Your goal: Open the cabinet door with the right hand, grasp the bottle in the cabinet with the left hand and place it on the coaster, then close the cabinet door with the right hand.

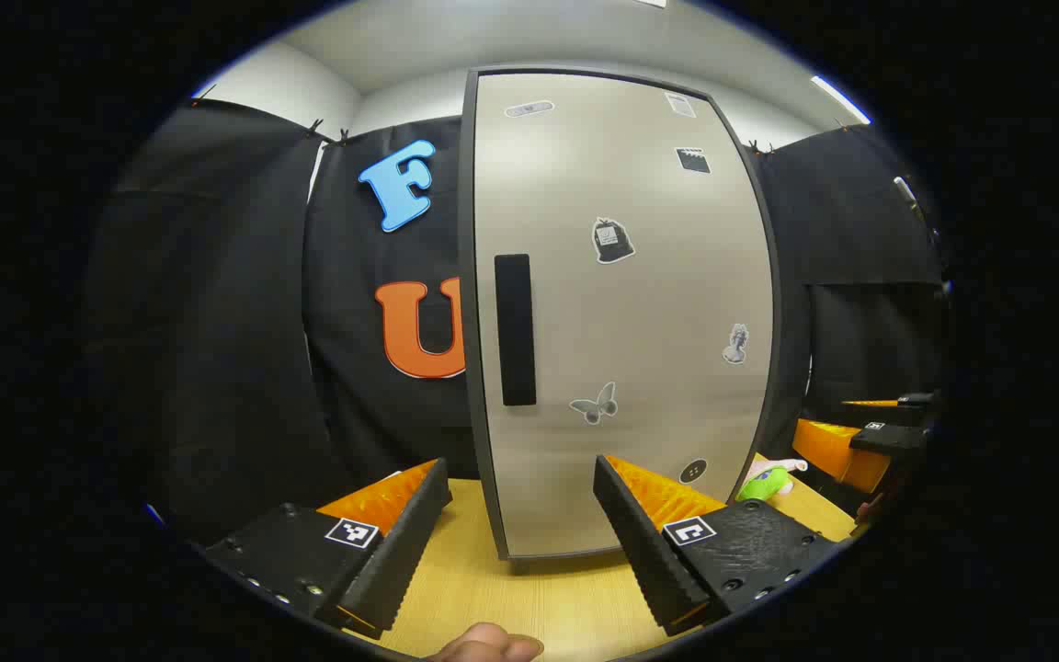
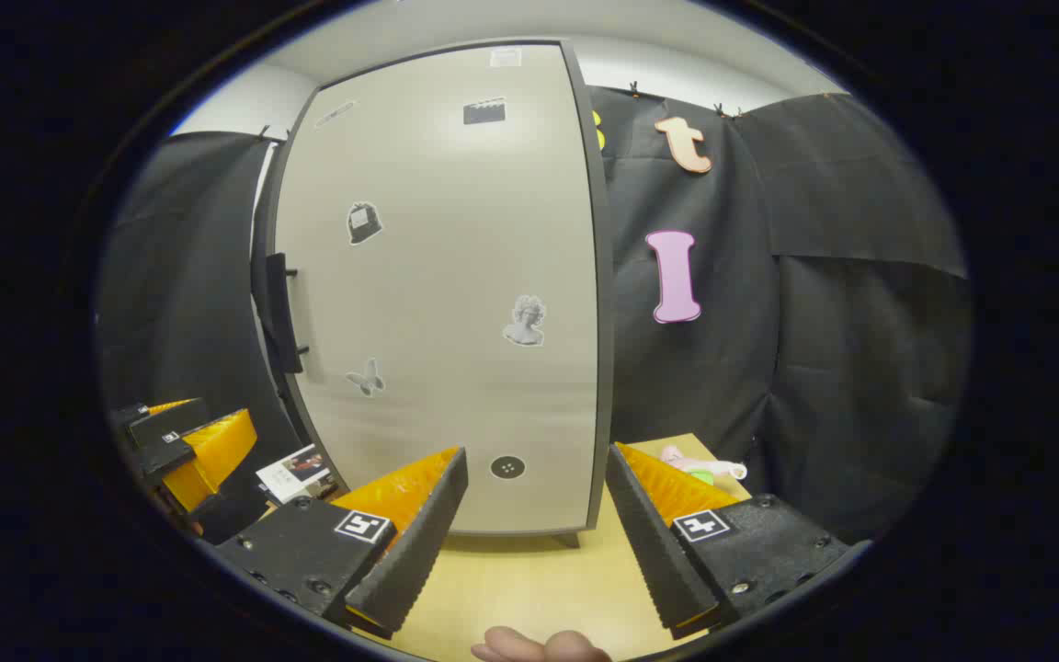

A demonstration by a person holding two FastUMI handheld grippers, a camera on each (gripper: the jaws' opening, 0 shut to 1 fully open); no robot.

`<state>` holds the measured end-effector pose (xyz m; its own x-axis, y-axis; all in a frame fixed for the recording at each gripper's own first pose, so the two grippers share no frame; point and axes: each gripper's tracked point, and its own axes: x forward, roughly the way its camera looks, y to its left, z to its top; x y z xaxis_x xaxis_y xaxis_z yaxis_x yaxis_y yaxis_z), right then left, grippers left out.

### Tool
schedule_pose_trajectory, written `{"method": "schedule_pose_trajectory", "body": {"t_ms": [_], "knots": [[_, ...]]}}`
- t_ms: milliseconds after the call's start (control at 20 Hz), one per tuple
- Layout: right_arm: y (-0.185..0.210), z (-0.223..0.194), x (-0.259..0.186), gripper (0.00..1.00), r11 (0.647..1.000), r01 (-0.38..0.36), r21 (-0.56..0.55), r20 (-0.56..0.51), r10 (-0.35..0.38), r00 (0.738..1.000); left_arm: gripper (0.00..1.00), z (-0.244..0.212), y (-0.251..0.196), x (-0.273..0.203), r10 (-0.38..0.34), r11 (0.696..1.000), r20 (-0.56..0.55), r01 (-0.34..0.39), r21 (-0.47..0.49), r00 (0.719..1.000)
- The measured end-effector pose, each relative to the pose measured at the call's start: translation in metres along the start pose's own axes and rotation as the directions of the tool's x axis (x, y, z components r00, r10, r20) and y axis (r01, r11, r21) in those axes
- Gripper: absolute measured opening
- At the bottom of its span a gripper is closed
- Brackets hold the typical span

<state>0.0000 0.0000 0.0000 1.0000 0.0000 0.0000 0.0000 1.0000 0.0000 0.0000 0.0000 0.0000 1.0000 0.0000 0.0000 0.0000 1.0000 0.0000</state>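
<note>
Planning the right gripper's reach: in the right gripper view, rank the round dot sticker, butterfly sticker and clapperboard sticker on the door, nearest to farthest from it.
1. Round dot sticker, low, just beyond the right gripper.
2. Butterfly sticker, mid-height, left.
3. Clapperboard sticker, near the door's top.

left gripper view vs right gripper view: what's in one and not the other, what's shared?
Left gripper view alone: the door handle seen face-on, a green object on the table right of the cabinet, and the right gripper at the far right edge.

Right gripper view alone: the left gripper at lower left and a printed card beside it.

Shared: the closed cabinet door with its stickers, the wooden table, and open jaws holding nothing.
</note>
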Motion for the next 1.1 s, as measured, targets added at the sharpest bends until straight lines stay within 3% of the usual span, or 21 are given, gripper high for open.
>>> {"method": "schedule_pose_trajectory", "body": {"t_ms": [800, 1100], "knots": [[0.000, 0.005, -0.005, 0.97, 1.000, -0.014, -0.011, 0.007, 0.014, 1.000, 0.97, 0.004, -0.004, -0.006, -0.007, 1.000, 0.018, 0.007, 0.011, 1.000], [0.016, 0.023, 0.002, 0.98, 0.998, -0.045, -0.042, 0.031, 0.047, 0.998, 0.96, 0.003, -0.007, -0.017, -0.054, 0.998, 0.044, 0.053, 0.027, 0.998]]}}
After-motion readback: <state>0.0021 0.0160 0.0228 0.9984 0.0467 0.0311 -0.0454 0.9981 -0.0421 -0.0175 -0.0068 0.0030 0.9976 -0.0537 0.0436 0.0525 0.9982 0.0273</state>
